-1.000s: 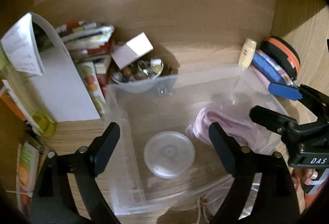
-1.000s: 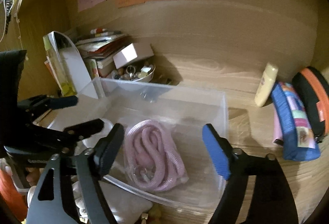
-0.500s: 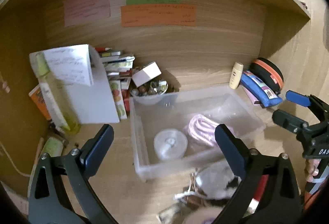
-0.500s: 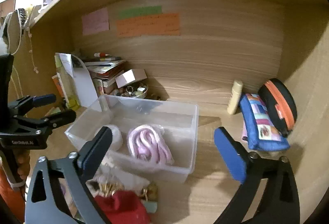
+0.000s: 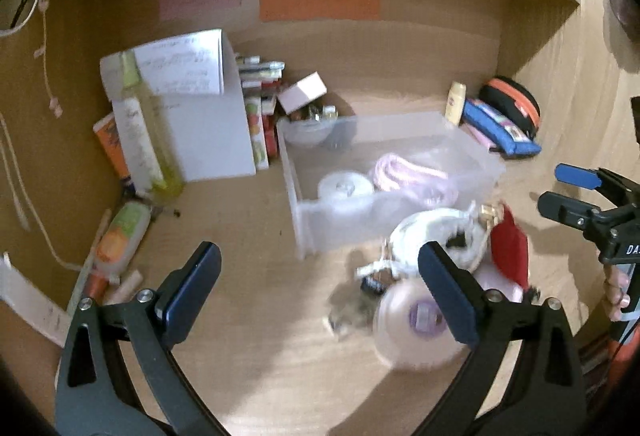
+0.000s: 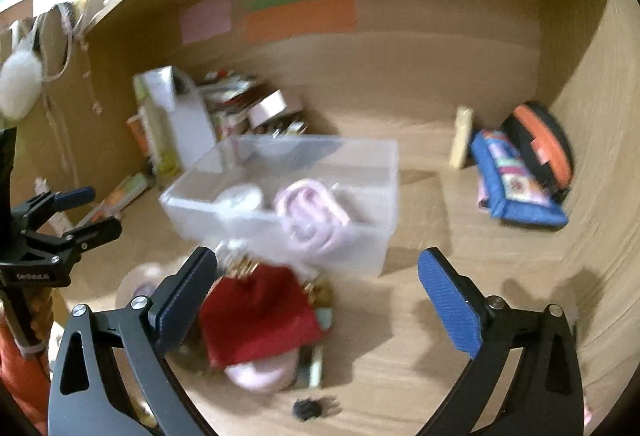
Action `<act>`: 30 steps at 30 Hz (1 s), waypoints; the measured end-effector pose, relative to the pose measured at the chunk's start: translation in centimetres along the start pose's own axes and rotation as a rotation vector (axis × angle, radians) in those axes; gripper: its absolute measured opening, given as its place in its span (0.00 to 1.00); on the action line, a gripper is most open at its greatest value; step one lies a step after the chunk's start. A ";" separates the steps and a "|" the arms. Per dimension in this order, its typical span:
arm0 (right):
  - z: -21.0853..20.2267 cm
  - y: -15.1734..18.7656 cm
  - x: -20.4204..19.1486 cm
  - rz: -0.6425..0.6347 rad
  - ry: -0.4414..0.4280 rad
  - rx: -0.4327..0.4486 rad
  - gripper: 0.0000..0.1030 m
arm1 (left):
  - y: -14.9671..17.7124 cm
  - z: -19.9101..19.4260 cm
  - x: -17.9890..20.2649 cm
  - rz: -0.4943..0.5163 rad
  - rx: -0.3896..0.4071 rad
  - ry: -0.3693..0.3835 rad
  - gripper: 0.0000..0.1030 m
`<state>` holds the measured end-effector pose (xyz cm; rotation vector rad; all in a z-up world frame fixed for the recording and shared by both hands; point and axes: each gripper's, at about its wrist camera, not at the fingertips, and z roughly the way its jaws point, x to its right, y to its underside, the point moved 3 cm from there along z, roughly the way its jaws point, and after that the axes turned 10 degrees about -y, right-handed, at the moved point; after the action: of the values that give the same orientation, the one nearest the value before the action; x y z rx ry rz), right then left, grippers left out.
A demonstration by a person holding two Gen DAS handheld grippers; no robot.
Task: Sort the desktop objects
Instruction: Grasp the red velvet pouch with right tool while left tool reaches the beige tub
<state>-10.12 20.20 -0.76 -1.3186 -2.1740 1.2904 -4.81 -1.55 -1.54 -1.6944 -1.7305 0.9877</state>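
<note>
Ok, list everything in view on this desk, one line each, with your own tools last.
clear plastic bin: one, transparent, desk centre.
pink coiled cord: one, pink, inside the bin.
round white container: one, white, inside the bin, left of the cord.
red cloth pouch: one, red, in front of the bin.
blue patterned pencil case: one, blue, right of the bin.
black and orange zip case: one, behind the pencil case.
paper notes: three, pink, green, orange, back wall.
left tool: open, empty.
right tool: open, empty.

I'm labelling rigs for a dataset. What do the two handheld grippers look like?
Both are black frames with cut-out arms, silver screws and two flat fingers. The left gripper has dark navy pads. The right gripper has a bright blue textured pad on one finger and a darker one opposite. White lettering marks each body.
</note>
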 end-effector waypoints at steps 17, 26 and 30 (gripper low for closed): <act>5.0 3.5 -1.3 0.004 -0.090 -0.152 0.92 | 5.6 0.0 2.6 0.024 -0.122 0.132 0.98; 5.4 4.2 -1.7 -0.027 -0.127 -0.175 0.46 | 5.8 1.9 4.3 0.021 -0.173 0.165 0.98; 4.1 4.0 -1.6 -0.048 -0.099 -0.151 0.45 | 5.5 2.3 4.8 0.014 -0.164 0.163 0.98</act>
<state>-9.53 17.40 -5.98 -1.2731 -2.3973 1.2184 -3.70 2.61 -7.85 -1.8366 -1.7339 0.7072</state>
